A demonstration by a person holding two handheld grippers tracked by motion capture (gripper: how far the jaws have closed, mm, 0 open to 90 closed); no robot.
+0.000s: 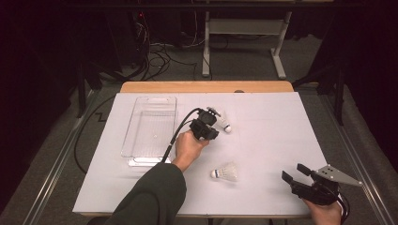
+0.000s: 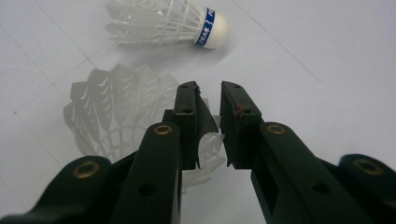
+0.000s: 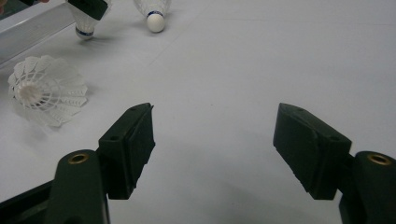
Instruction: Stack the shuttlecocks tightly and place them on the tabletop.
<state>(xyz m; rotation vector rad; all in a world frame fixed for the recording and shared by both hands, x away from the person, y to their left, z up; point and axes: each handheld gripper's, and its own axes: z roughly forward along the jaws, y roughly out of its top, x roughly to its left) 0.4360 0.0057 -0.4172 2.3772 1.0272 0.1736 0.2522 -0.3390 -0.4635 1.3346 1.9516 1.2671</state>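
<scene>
Looking down from the high view, we see the left gripper [image 1: 212,118] held over the white table sheet [image 1: 272,126], just right of the clear plastic tray [image 1: 151,129], with one shuttlecock [image 1: 224,123] lying beside its tip. A second shuttlecock [image 1: 225,173] lies nearer the person, well apart from the right gripper [image 1: 294,173], which rests at the sheet's near right corner with jaws spread.

In the left gripper view, we find the jaws narrowly parted around a feather edge of a held shuttlecock [image 2: 116,112]; we cannot tell whether the pads press on it. The blue-banded shuttlecock [image 2: 168,21] lies just beyond.

In the right gripper view, our right gripper [image 3: 212,135] stands wide open above bare sheet, nothing between its jaws. The near shuttlecock [image 3: 46,91] lies to the left, its cork facing the camera.
</scene>
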